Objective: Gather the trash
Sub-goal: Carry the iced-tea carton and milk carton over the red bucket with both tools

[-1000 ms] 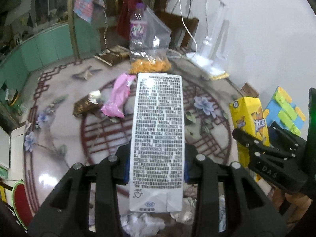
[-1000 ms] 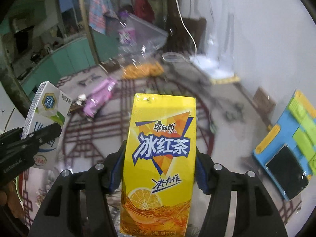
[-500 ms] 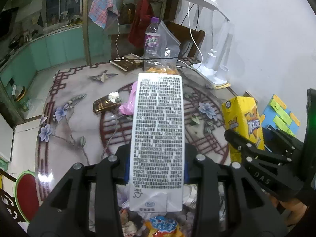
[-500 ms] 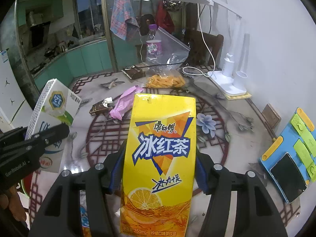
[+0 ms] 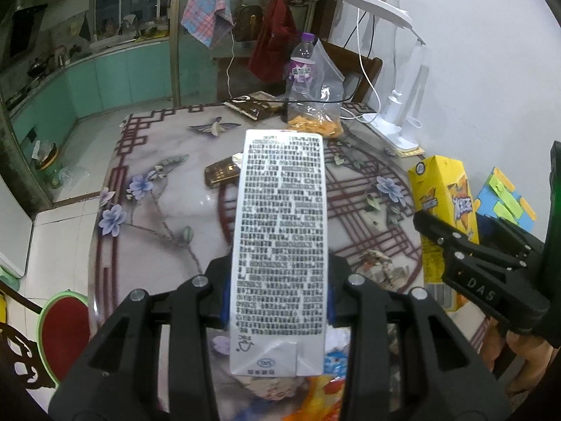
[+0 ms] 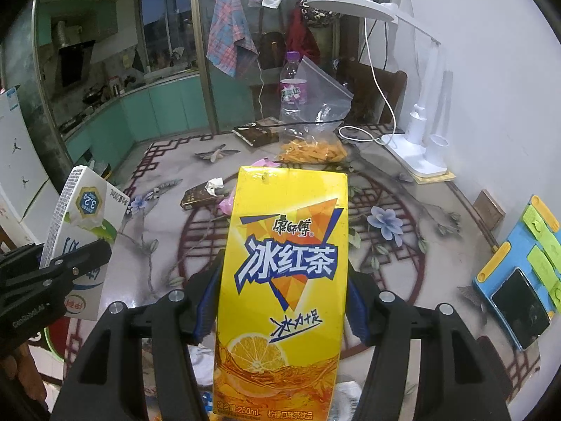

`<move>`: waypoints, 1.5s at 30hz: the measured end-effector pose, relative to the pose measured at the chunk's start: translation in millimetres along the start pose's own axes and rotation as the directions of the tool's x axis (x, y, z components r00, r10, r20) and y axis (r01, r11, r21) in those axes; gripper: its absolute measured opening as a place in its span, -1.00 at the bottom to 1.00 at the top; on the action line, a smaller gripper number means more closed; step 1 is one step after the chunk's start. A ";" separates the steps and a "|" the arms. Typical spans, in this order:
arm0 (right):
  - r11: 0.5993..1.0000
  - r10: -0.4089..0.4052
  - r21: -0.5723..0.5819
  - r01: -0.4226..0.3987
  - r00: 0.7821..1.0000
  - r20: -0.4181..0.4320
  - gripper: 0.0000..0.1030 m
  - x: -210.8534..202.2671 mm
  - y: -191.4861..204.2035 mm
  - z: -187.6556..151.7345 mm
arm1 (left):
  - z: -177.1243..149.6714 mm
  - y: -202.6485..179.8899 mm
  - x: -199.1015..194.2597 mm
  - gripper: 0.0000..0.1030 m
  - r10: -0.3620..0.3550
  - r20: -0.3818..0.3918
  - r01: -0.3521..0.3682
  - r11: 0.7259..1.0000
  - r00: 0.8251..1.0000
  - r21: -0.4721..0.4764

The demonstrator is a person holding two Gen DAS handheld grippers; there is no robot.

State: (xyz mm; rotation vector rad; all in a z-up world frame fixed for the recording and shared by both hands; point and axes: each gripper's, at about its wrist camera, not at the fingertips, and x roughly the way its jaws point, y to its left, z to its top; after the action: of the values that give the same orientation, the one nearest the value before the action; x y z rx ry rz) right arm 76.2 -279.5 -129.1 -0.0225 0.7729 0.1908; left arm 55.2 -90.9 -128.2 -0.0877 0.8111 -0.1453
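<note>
My left gripper [image 5: 278,301] is clenched on a white milk carton printed with dense black text [image 5: 280,245], held above the near edge of the marble-look table with red lattice lines and blue flowers [image 5: 157,203]. Beyond its far left corner lie teal kitchen cabinets [image 5: 105,80]. On the table behind the carton lies a gold foil wrapper [image 5: 221,175], and toward the far edge stand a clear plastic bottle with a purple label [image 5: 301,66] and a clear bag of orange snacks [image 5: 315,126]. A white desk lamp [image 5: 399,112] stands at the far right corner. My right gripper [image 6: 282,310] grips a yellow iced-tea carton [image 6: 284,291], beside a blue and green phone stand [image 6: 526,270] at the right edge.
</note>
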 end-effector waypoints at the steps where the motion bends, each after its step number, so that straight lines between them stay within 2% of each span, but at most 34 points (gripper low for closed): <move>1: 1.000 -0.009 0.006 0.009 1.000 0.002 0.12 -0.7 5.1 -0.5 | -0.8 6.7 -1.2 -0.30 -0.007 -0.002 0.007 1.000 1.000 0.005; 10: 0.994 -0.102 0.039 0.102 0.995 -0.005 0.12 1.8 52.1 1.5 | -10.3 54.6 -18.0 -0.30 -0.078 -0.019 0.080 0.995 0.997 0.061; 16: 0.988 -0.151 0.006 0.151 0.988 -0.016 0.12 4.1 92.4 3.9 | -17.0 100.6 -28.2 -0.30 -0.097 -0.029 0.098 0.994 0.995 0.041; 25: 0.993 -0.120 0.027 0.119 0.993 0.021 0.12 -13.4 157.7 1.3 | -27.8 183.0 -62.5 -0.30 -0.038 0.021 0.038 0.999 0.999 -0.004; 32: 0.995 -0.097 -0.011 0.097 0.995 0.029 0.12 -27.5 208.9 -11.2 | -40.1 220.6 -68.8 -0.30 -0.031 0.016 0.031 0.999 0.999 -0.029; 45: 0.993 0.068 -0.097 -0.067 0.998 0.011 0.13 -29.1 321.7 -26.2 | -63.5 292.5 -88.8 -0.30 0.049 0.004 -0.049 0.995 0.999 -0.085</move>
State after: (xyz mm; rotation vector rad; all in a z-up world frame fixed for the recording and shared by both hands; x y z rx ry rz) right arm -20.0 29.5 -111.6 -0.0862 0.7501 0.2920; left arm -23.4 210.7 -147.3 -0.1480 0.8124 -0.0644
